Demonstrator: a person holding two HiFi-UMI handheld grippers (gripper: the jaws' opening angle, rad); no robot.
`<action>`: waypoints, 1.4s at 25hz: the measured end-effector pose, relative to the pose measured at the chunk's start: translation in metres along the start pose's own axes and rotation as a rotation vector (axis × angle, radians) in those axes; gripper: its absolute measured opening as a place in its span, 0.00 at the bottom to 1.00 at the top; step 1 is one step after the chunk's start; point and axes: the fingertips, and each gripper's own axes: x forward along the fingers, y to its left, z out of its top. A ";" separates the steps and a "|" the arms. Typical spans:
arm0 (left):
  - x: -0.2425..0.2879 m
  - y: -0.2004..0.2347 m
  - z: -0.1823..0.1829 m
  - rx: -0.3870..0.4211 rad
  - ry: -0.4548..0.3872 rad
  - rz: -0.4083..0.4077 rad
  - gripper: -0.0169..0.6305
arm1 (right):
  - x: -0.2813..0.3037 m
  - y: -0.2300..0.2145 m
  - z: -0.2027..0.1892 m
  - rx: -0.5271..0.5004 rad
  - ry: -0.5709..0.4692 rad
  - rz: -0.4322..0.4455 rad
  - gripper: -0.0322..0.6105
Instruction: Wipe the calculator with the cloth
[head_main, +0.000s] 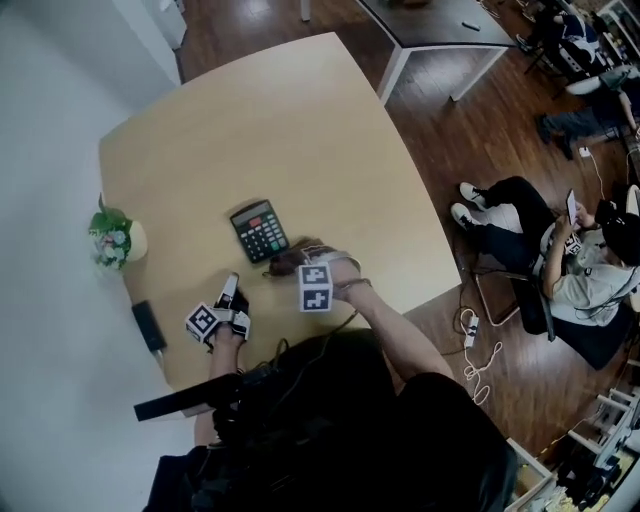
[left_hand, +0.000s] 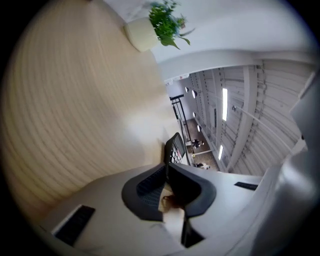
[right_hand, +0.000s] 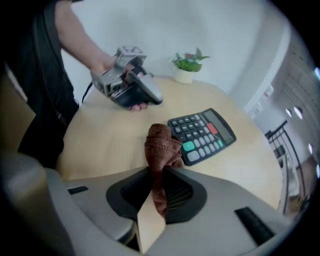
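Observation:
A black calculator (head_main: 260, 230) lies face up near the middle of the light wooden table (head_main: 270, 120); in the right gripper view the calculator (right_hand: 202, 135) is just ahead of the jaws. My right gripper (head_main: 290, 263) is shut on a brown cloth (right_hand: 161, 150), which bunches out past its fingertips, close to the calculator's near edge. My left gripper (head_main: 229, 293) rests low over the table to the left, shut with nothing in it. From the left gripper view the calculator (left_hand: 175, 149) shows edge-on beyond the jaws.
A small potted plant (head_main: 113, 238) stands at the table's left edge, and a dark flat object (head_main: 149, 326) lies near the front left edge. Behind the table on the right a person sits on a chair (head_main: 560, 270). Another table (head_main: 430, 30) stands further back.

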 end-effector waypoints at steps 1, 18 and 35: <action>0.003 -0.004 -0.002 0.043 0.021 0.024 0.04 | -0.007 -0.008 0.001 0.107 -0.050 0.003 0.16; 0.057 -0.026 -0.032 0.027 0.186 0.015 0.05 | -0.007 -0.208 0.018 1.154 -0.529 0.030 0.16; 0.058 -0.029 -0.031 0.012 0.181 0.027 0.05 | -0.032 -0.072 -0.019 1.299 -0.410 0.151 0.16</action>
